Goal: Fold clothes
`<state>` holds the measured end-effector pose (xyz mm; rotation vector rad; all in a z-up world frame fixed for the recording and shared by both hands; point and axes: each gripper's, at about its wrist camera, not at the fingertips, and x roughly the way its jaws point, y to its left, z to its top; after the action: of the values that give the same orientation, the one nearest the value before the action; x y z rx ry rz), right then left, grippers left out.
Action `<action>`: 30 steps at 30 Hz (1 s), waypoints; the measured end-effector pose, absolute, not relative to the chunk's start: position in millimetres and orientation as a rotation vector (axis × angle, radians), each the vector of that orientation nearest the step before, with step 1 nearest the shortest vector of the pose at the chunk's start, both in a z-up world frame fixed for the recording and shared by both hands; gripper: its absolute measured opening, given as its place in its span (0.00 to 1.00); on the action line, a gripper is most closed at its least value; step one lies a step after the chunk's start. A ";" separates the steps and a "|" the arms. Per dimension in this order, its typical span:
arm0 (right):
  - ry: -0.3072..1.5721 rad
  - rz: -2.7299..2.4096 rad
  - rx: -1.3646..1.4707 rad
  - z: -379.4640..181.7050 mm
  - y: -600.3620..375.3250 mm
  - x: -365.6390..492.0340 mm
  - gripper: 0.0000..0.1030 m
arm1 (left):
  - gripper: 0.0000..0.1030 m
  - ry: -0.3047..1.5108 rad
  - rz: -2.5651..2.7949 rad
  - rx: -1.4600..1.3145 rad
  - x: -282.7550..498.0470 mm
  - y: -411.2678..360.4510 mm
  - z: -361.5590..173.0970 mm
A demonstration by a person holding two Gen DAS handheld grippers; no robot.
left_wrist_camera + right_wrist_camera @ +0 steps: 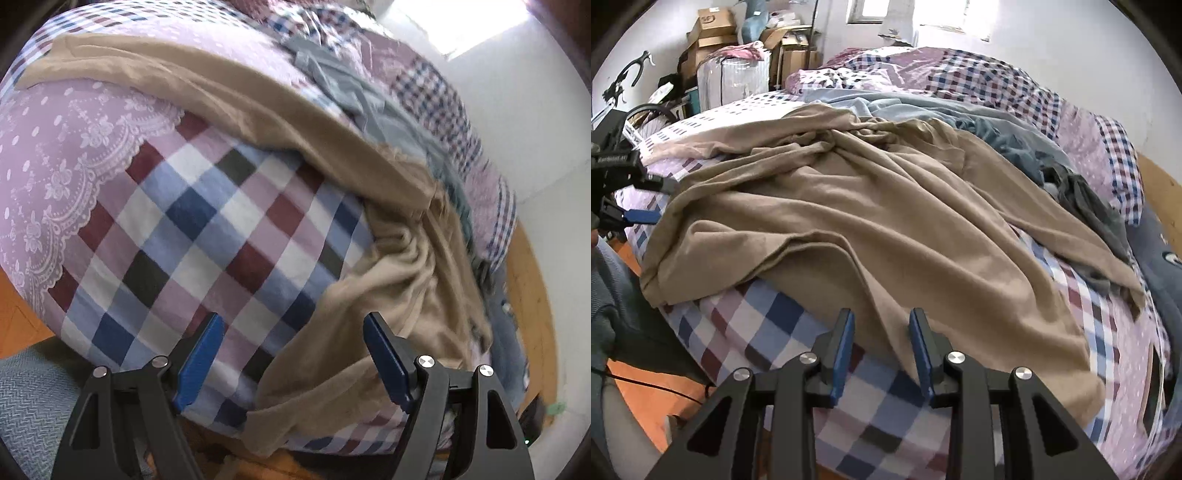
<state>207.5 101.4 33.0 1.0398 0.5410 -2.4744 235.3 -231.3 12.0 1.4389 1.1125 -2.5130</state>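
Observation:
A large tan garment (849,206) lies crumpled across the checked bed cover (757,325). In the right wrist view my right gripper (882,314) hovers low over the garment's near hem. Its jaws stand a little apart, and the tan cloth shows in the gap with the pads not pressing on it. My left gripper (659,201) reaches in from the left edge beside the garment's far corner. In the left wrist view that gripper (293,321) is wide open over the cover, with a bunched fold of the tan garment (388,266) under its right finger (380,347).
Pale blue clothing (997,122) and a dark grey garment (1086,199) lie heaped behind the tan one. Cardboard boxes (713,26) and bags are stacked at the bed's far left. Orange floor (650,391) runs along the near edge, and a white wall (524,110) stands past the bed.

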 end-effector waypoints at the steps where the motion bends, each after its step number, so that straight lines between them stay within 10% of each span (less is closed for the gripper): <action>1: 0.567 -2.472 1.036 32.6 98.7 208.8 0.09 | 0.79 1.093 -2.506 1.475 234.9 -229.2 9.4; 19: 0.552 -2.227 1.110 25.4 120.6 273.9 0.03 | 0.79 1.078 -2.523 1.442 221.1 -206.3 18.5; 25: 0.283 -2.312 1.127 37.8 173.3 270.6 0.05 | 0.79 1.104 -2.499 1.451 210.9 -191.6 14.4; 30: -0.171 -2.639 1.100 66.5 272.3 258.3 0.37 | 0.79 1.055 -2.516 1.471 207.7 -178.4 15.3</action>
<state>258.3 272.3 66.5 1.0996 -0.1707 -2.6394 207.7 -178.4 15.3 1.4713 1.0551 -2.5160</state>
